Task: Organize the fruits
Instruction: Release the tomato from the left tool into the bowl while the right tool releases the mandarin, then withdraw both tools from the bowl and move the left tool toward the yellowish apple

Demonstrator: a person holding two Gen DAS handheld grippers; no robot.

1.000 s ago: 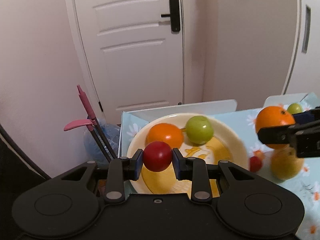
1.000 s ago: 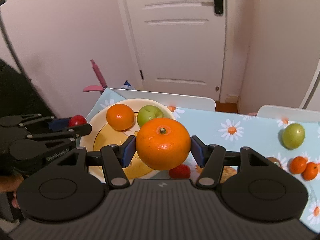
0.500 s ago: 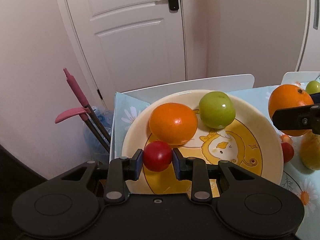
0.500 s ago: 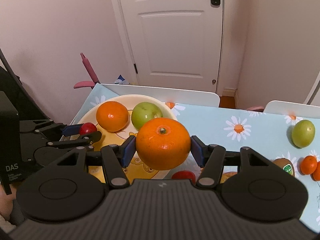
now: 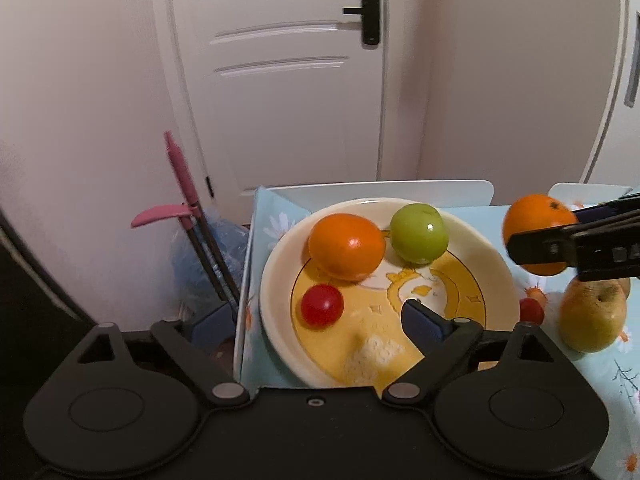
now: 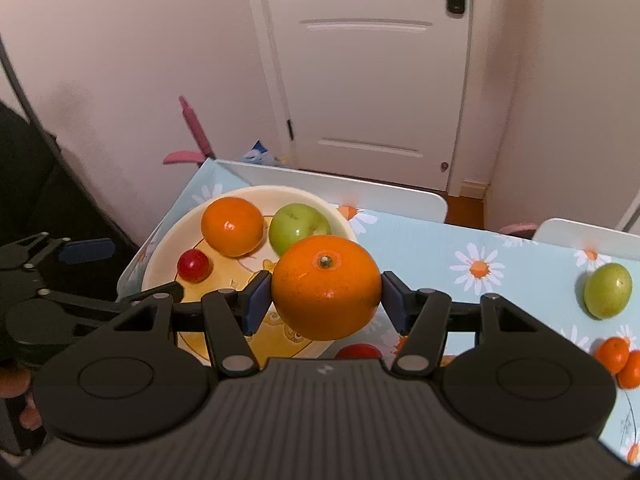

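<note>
Since half a second ago, we log the left hand-held gripper (image 5: pixel 316 322) released: its jaws now stand wide apart, and the small red fruit (image 5: pixel 322 305) it gripped lies on the plate (image 5: pixel 496 264).

Left wrist view, items as we find them:
- Plate, cream rim with yellow centre, on the near left corner of the table (image 5: pixel 628 344), which wears a pale blue daisy cloth.
- Small red fruit on the plate's left part, between the spread fingers, touching neither.
- Orange (image 5: pixel 346 247) on the plate, just beyond the red fruit; green fruit (image 5: pixel 418 233) touching its right side.
- At right, the right hand-held gripper (image 5: pixel 536 240) grasping a second orange (image 5: pixel 534 224) held above the table.
- Yellowish apple (image 5: pixel 592 316) on the cloth right of the plate; another small red fruit (image 5: pixel 531 310) just beside the plate's rim.
- Pink handle (image 5: pixel 182 168) against the wall at left; white door (image 5: pixel 288 72) behind.

Right wrist view, items as we find them:
- Right hand-held gripper (image 6: pixel 326 298) clenched on the second orange (image 6: pixel 326 286), stem end up, over the plate's (image 6: pixel 160 256) near right edge.
- Orange (image 6: pixel 232 226), green fruit (image 6: pixel 298 226) and small red fruit (image 6: pixel 193 266) on the plate.
- Left hand-held gripper (image 6: pixel 132 268) at left, open.
- Loose green fruit (image 6: pixel 607 290) and two small oranges (image 6: pixel 620 360) on the table (image 6: pixel 420 240) at far right.
</note>
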